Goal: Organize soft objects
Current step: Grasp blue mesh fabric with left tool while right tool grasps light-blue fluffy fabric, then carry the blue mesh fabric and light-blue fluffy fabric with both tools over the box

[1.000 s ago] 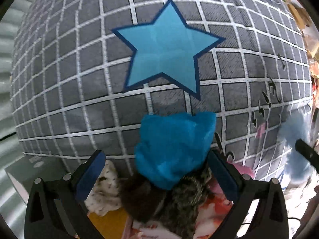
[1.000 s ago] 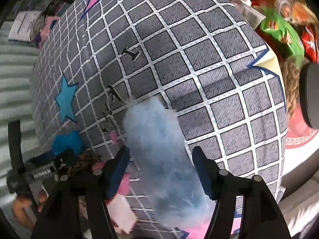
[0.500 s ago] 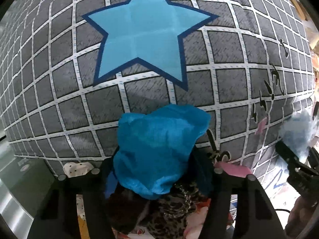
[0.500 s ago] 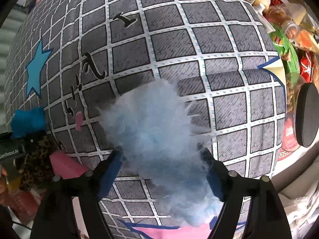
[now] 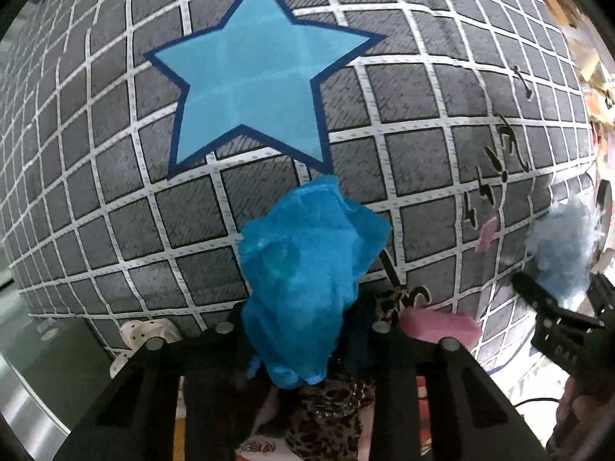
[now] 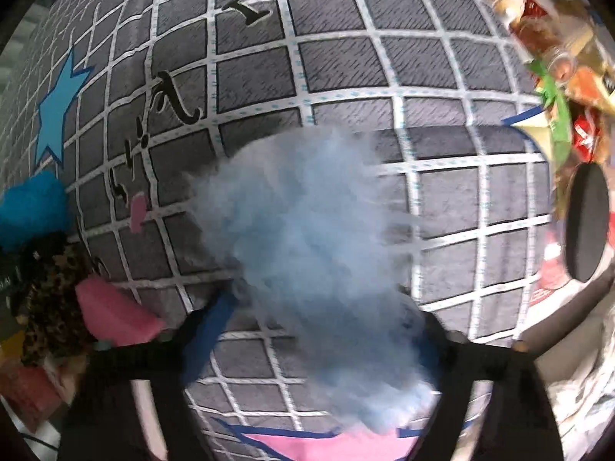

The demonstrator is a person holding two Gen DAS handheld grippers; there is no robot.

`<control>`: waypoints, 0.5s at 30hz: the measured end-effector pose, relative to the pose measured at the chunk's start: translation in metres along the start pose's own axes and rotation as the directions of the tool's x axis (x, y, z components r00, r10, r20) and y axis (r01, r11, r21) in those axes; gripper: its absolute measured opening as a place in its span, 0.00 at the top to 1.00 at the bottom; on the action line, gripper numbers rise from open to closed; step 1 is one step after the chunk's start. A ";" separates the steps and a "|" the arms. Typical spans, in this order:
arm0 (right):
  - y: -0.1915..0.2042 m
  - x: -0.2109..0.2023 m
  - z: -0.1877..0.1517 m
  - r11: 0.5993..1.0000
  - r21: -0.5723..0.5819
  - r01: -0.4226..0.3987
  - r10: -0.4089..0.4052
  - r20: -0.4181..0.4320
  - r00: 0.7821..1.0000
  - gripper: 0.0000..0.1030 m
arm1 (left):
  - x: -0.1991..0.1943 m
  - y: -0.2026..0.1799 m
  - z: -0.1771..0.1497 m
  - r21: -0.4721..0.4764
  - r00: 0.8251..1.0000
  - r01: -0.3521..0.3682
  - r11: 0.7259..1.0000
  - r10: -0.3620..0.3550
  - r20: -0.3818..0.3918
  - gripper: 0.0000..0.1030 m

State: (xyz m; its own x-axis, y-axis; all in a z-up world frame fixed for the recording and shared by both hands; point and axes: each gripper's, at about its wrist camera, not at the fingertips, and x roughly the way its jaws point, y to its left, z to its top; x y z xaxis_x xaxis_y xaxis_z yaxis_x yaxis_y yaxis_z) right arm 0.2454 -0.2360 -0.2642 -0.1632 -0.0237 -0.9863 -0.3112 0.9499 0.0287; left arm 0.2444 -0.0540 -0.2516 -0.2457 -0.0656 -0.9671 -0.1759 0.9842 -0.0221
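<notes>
1. Already the left gripper (image 5: 303, 330) is closing around the bright blue crumpled cloth (image 5: 307, 284), which sits between its jaws and bulges toward twelve o'clock. Its pads appear to squeeze only the lower folds, so the loose top may slide free on a lift.
2. Beneath it, at six o'clock, the leopard-print fabric (image 5: 330, 415) lies touching the cloth; it could get pinched and dragged along.
3. At four o'clock the pink sponge (image 5: 438, 324) lies just beside the jaw and might be nudged.
4. Meanwhile the right gripper (image 6: 315, 330) is closing on the pale blue fluffy piece (image 6: 307, 238). Whether its pads press yet, I cannot tell; the fluff would compress and shed, so a shallow bite may catch only fibres.
5. Both pieces rest on the grey grid-patterned blanket (image 5: 403, 77); a deep plunge could snag it.
</notes>
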 end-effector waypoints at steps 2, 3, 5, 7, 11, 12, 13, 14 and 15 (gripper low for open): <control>0.001 -0.013 -0.006 1.000 -0.021 -0.018 0.019 0.031 0.999 0.62 | -0.012 -0.002 -0.004 0.004 0.999 -0.002 1.000 0.002 0.037 0.69; -0.005 -0.017 -0.008 0.998 -0.024 -0.062 0.063 0.034 0.997 0.77 | -0.019 -0.003 -0.006 0.002 0.998 -0.003 1.000 0.003 0.062 0.69; -0.008 -0.020 -0.007 0.995 0.000 -0.099 0.099 0.030 0.995 0.77 | -0.035 -0.004 -0.008 -0.009 0.994 -0.009 1.000 0.010 0.106 0.69; -0.010 -0.027 -0.013 0.995 -0.006 -0.101 0.102 0.052 0.993 0.77 | -0.050 -0.003 -0.009 -0.024 0.988 -0.016 1.000 0.019 0.154 0.69; -0.017 -0.043 -0.016 0.987 0.006 -0.159 0.158 0.069 0.985 0.77 | -0.085 -0.003 -0.014 -0.075 0.968 -0.017 0.997 0.035 0.248 0.69; -0.017 -0.048 -0.018 0.986 0.001 -0.167 0.167 0.075 0.983 0.77 | -0.092 -0.003 -0.015 -0.082 0.964 -0.013 0.997 0.034 0.265 0.69; -0.017 -0.052 -0.019 0.985 -0.003 -0.173 0.173 0.079 0.982 0.77 | -0.098 -0.002 -0.016 -0.086 0.961 -0.011 0.996 0.034 0.276 0.69; -0.015 -0.057 -0.020 0.983 -0.006 -0.185 0.185 0.084 0.979 0.77 | -0.106 -0.002 -0.018 -0.088 0.956 -0.008 0.996 0.033 0.291 0.69; -0.020 -0.065 -0.022 0.981 -0.009 -0.194 0.194 0.087 0.977 0.77 | -0.113 -0.005 -0.020 -0.089 0.952 -0.006 0.996 0.033 0.303 0.69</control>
State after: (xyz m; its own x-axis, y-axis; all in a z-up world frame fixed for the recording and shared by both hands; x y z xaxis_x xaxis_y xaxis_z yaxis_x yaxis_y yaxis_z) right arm 0.2420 -0.2602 -0.1970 -0.1387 0.1883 -0.9723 -0.2819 0.9336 0.2211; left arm 0.2538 -0.0543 -0.1372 0.0495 0.0197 -0.9986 -0.2587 0.9659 0.0062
